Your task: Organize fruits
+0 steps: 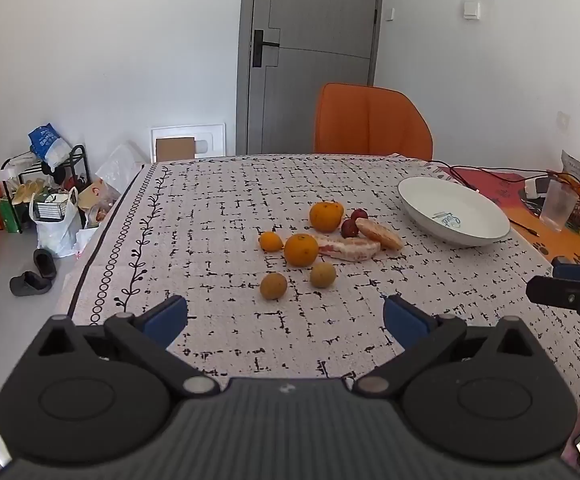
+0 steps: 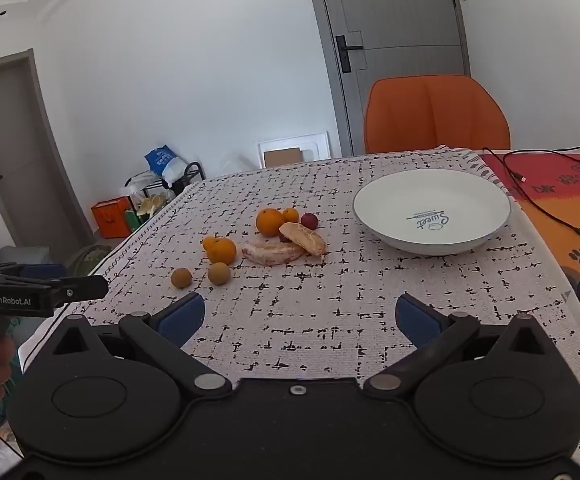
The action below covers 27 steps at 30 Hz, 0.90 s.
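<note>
Several fruits lie in a cluster mid-table: oranges, two small brownish round fruits, dark red plums and peeled pomelo pieces. An empty white plate stands to their right. My left gripper is open and empty, near the table's front, short of the fruits. My right gripper is open and empty, in front of the plate and fruits.
A patterned cloth covers the table. An orange chair stands at the far side. Cables and a plastic cup lie on the orange mat at right. Bags, a rack and slippers are on the floor at left.
</note>
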{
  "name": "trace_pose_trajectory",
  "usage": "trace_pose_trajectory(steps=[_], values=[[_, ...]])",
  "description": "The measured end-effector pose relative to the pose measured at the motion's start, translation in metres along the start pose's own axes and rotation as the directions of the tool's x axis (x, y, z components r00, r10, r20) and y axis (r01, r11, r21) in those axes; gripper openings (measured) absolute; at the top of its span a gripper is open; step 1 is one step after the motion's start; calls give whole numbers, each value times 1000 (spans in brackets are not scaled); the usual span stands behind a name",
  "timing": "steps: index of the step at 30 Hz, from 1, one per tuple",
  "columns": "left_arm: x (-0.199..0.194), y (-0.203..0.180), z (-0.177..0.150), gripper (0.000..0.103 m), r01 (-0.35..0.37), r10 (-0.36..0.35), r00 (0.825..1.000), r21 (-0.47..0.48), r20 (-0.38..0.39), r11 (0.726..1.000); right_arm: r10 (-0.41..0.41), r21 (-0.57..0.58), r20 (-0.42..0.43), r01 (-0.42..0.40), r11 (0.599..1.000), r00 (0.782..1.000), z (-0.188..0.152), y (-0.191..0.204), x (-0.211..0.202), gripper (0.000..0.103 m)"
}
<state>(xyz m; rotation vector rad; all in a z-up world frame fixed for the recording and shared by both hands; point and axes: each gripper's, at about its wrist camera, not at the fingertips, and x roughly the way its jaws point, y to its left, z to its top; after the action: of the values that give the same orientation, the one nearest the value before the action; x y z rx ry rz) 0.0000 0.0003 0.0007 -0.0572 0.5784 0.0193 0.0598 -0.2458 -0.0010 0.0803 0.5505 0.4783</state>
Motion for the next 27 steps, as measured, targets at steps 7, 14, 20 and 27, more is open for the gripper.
trace_pose_trajectory(steps=[7, 14, 20, 27], values=[[1, -3, -4, 103, -1, 1, 1000, 2, 11, 1000, -13, -3, -3, 13, 1000, 1000, 2, -2, 2, 103], [-3, 1, -1, 103, -3, 3, 1000, -8, 17, 1000, -2, 7, 3, 2, 1000, 1000, -4, 3, 1, 103], [-2, 2, -2, 103, -1, 1, 1000, -13, 17, 1000, 13, 0, -10, -13, 1000, 1000, 0, 2, 2, 103], [-1, 2, -1, 103, -5, 5, 1000, -14, 21, 1000, 14, -3, -5, -14, 1000, 1000, 1, 2, 2, 103]])
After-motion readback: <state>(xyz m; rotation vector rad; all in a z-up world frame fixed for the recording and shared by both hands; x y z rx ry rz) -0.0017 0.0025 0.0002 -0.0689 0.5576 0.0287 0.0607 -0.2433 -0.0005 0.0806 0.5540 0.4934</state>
